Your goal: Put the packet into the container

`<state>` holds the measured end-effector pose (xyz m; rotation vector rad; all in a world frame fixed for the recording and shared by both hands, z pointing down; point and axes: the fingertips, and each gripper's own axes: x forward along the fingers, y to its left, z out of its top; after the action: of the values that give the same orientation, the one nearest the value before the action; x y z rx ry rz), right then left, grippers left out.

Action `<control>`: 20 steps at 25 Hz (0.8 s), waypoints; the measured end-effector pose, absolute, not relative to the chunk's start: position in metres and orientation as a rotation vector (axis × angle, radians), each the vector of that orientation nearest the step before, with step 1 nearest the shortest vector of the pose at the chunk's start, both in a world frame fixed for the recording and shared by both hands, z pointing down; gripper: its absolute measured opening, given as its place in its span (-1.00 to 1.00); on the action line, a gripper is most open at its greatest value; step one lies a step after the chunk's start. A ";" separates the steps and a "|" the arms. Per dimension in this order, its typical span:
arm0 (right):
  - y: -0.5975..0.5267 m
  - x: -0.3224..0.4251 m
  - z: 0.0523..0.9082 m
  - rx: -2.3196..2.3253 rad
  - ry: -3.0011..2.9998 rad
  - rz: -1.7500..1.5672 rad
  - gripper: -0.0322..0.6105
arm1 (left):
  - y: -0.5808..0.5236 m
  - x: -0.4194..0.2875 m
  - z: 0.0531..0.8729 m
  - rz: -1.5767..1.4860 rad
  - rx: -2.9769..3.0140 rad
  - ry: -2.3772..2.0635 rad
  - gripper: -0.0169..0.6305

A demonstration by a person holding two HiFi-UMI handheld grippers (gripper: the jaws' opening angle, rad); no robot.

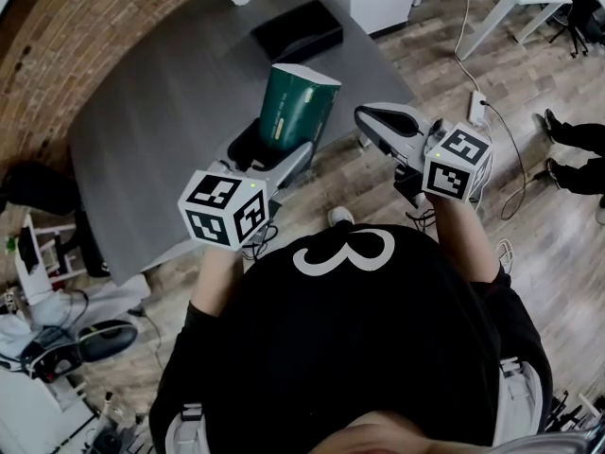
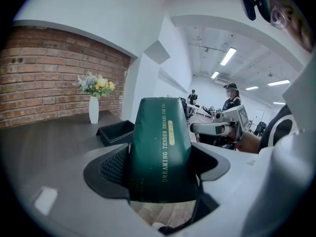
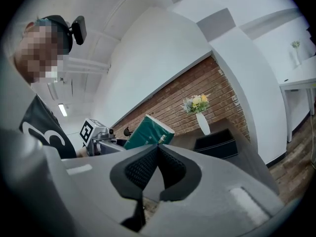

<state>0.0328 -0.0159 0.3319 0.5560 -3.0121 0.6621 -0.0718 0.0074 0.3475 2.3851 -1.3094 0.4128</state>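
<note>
A grey table (image 1: 161, 149) fills ten o'clock in the head view, with a brick wall (image 1: 66, 36) at eleven. A white vase (image 2: 93, 110) of flowers (image 2: 95, 84) stands on the table. At two o'clock a power strip (image 1: 476, 105) lies on the wood floor (image 1: 548, 244).

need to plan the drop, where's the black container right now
In the head view the black container sits at the far right corner of the grey table, beyond the green packet held in the left claw.

a brick wall (image 1: 57, 45) backs a grey table (image 1: 161, 121) on a wood plank floor (image 1: 558, 253); a white vase of flowers (image 2: 94, 111) stands near the wall, strip lights (image 2: 228, 56) overhead.
</note>
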 end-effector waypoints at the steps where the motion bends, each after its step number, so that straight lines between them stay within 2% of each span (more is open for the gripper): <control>1: -0.020 0.034 0.331 0.544 -3.013 0.658 -0.89 | 0.002 -0.071 0.345 0.424 2.395 -1.327 0.32; 20: -0.091 0.030 0.351 0.621 -3.002 0.778 -0.89 | -0.116 -0.096 0.323 0.611 2.529 -1.350 0.32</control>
<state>0.0303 -0.0907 0.3506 0.6207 -3.0020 0.7777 -0.0964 -0.1162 0.3225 2.5289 -1.3497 0.6114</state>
